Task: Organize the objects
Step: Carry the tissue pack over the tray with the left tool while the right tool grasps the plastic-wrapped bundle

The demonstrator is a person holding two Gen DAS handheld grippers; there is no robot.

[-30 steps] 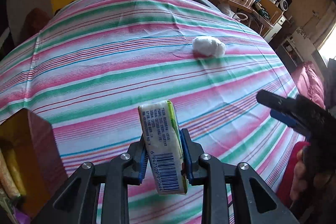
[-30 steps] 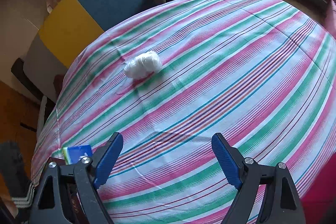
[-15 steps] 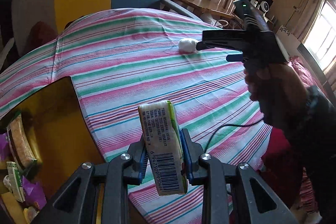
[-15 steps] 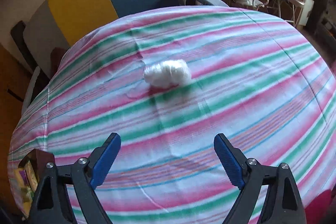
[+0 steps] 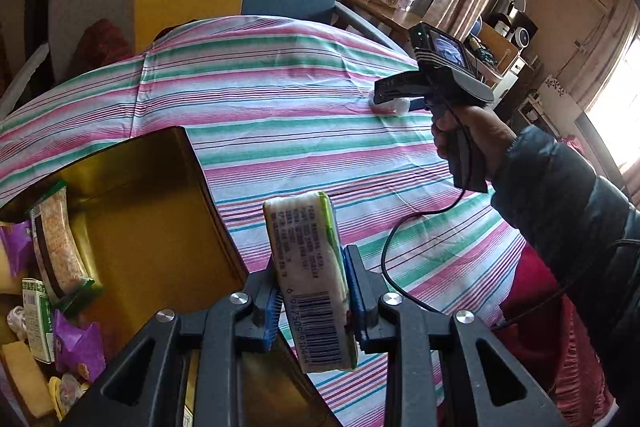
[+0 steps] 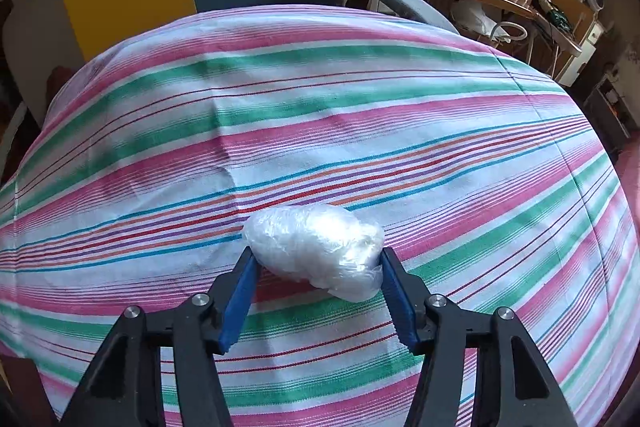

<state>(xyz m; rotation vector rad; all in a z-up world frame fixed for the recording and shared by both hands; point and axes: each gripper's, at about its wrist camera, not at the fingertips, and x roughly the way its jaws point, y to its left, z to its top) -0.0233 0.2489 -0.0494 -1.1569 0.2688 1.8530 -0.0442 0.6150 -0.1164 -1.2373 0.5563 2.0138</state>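
Jaws of my right gripper (image 6: 316, 267) have just been closing and now flank the white plastic-wrapped bundle (image 6: 316, 247) on the striped tablecloth (image 6: 320, 131), pads touching its ends; a second ago it lay far ahead. My left gripper (image 5: 314, 291) still pinches the barcoded white packet (image 5: 310, 267), now beside the gold tin (image 5: 140, 227), which holds a long snack pack (image 5: 56, 239) and purple wrappers (image 5: 76, 347).
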